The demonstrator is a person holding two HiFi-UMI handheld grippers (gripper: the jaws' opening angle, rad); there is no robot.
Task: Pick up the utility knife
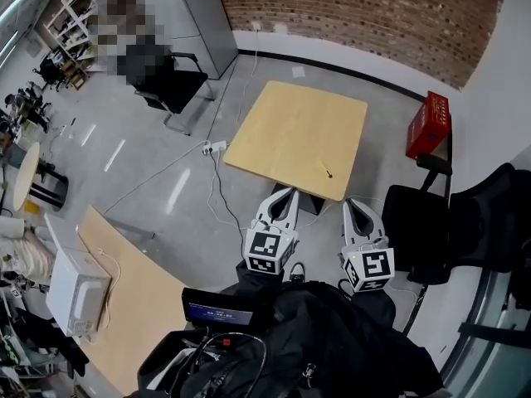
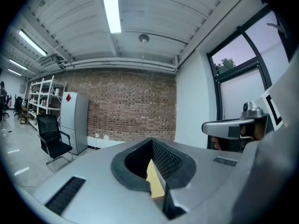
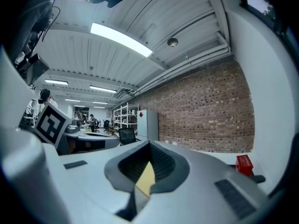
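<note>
The utility knife [image 1: 325, 170], small and yellow, lies near the front right edge of the light wooden table [image 1: 282, 131]. Both grippers hover over the floor just short of that front edge, pointing at it. The left gripper [image 1: 287, 192] sits left of the knife; the right gripper [image 1: 350, 202] is just below and right of it. Each has its jaws together with nothing between them. In the left gripper view, the left gripper [image 2: 152, 144] shows only a sliver of tabletop [image 2: 156, 180] past its jaws. The right gripper [image 3: 149, 147] shows the same; the knife is hidden in both.
A red crate [image 1: 428, 124] stands on the floor right of the table, with black office chairs [image 1: 423, 222] beside my right gripper. A power strip and cables [image 1: 217, 148] lie left of the table. A second wooden table [image 1: 137, 297] with a white box [image 1: 75, 284] is at lower left.
</note>
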